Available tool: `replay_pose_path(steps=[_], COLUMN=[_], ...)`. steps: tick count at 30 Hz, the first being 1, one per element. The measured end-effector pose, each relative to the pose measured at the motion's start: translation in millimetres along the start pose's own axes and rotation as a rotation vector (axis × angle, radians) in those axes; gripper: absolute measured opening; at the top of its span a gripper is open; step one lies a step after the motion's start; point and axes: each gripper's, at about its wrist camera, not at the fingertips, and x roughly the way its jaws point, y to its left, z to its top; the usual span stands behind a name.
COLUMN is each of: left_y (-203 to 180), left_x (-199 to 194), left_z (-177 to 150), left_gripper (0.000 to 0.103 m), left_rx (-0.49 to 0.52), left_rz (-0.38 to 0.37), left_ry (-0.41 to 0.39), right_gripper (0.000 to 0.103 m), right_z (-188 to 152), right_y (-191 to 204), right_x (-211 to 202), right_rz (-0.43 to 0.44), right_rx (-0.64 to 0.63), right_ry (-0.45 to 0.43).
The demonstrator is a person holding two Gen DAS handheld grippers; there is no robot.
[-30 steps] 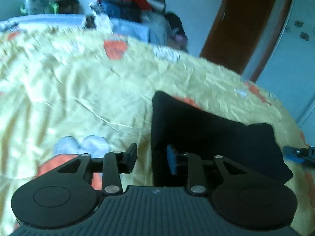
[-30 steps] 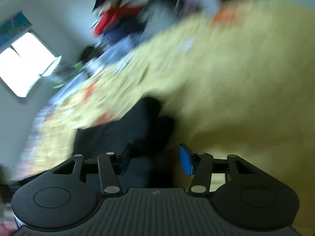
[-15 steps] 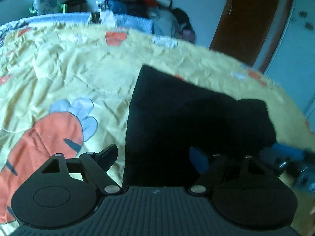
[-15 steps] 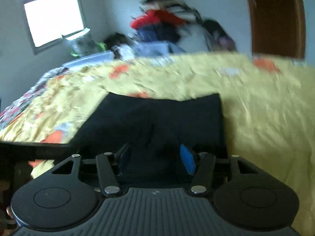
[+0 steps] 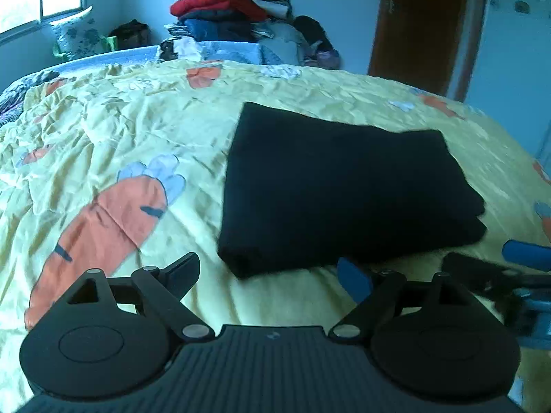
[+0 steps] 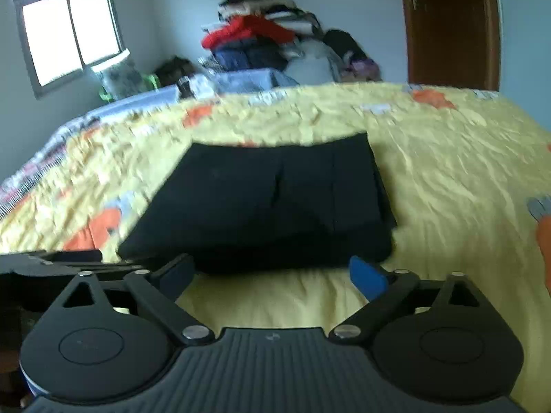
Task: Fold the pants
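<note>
1. Two grippers are in my feeds, and both have just been opening: my left gripper and my right gripper now stand spread wide with nothing between the jaws, only yellow sheet showing in each gap.
2. My black folded fabric pants lie as a flat, roughly rectangular packet on the yellow carrot-print bedspread, just beyond both sets of fingertips and touching neither.
3. From the left wrist the packet sits ahead and slightly right; from the right wrist it sits dead ahead, its near edge thick with stacked layers.
4. I judge the cloth soft, light and limp, not slippery; it would sag and unfold if lifted by one layer.
5. If another fold is wanted, I would pinch the near corners through all layers, one gripper at each.
6. Far behind, a heap of clothes stands against the wall.
</note>
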Motion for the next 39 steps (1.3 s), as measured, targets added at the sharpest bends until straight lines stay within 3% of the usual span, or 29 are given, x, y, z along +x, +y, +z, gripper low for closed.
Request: replay_pose_path(steps=[3,8,11,13,22,31,39], left_y=[-7,-11,-11,-12,-13,-13,-10], left_x=[-10,-21,-25,-24,-9,-8,-6], left_z=[-10,-22,-28,-32,-47,-51,-55], left_gripper=[0.09,0.093,0.094,0.094,0.097,0.103,0.103], left_rx=[0.041,0.06,0.058,0.065,0.083,0.084,0.072], left_rz=[0.008,0.039,0.041,0.058,0.08,0.089,0.101], left_ry=[-0.007,-0.028,-0.04,-0.046,-0.046,-0.07,-0.08], right_gripper=[0.099,0.103,0.103,0.103,0.103,0.103,0.103], right_z=[-3,-11,-25,-35,-53,-47,-56], right_y=[4,1,-7,-11,0,3,3], right_x=[-10,-25,1,4,18,7,20], right_rz=[-0.031,0.027,-0.1,-0.079,-0.163,-0.164,-0.202], right_rx=[0.043,0.028,0.074,0.077,-0.029,-0.039,-0.063], right_ry=[0.047,-0.068,0.074,0.049,-0.003,-0.047,-0.003])
